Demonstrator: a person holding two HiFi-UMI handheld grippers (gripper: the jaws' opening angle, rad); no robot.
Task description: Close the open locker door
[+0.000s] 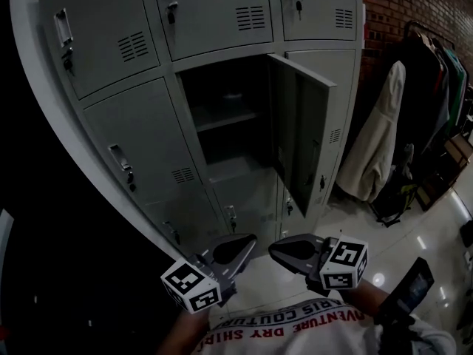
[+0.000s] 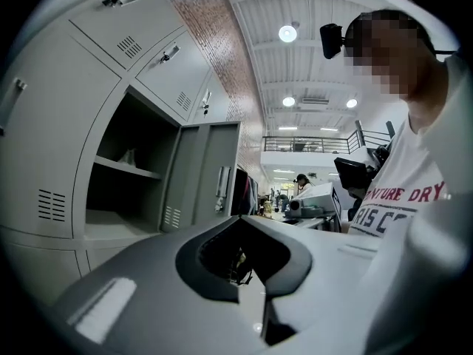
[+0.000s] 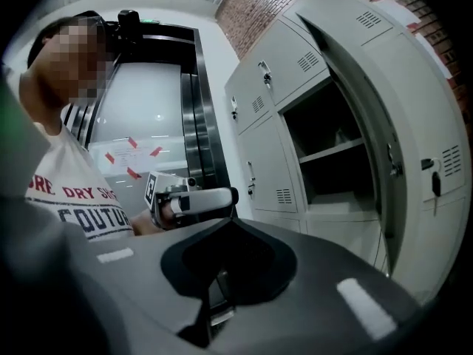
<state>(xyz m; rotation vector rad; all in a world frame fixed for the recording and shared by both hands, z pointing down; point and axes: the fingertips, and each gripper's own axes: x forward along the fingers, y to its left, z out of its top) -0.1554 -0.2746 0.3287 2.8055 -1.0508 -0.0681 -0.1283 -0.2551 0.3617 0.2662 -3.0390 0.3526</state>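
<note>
Here we hold the left gripper [image 1: 235, 248] and right gripper [image 1: 290, 250] low by our chest, both sets of fingers clenched on nothing. The locker door [image 1: 299, 132] stands swung out from its compartment [image 1: 222, 102], well apart from both.

Lockers [image 1: 133, 146] & open locker door [image 1: 299, 135]: plain lt grey. Left gripper [image 1: 250, 239], right gripper [image 1: 275, 248]: dk grey, cubes w/ blk-white square markers. Brick wall [image 1: 399, 13]: red-brown. T-shirt [image 1: 318, 340]: white, red lettering.
</note>
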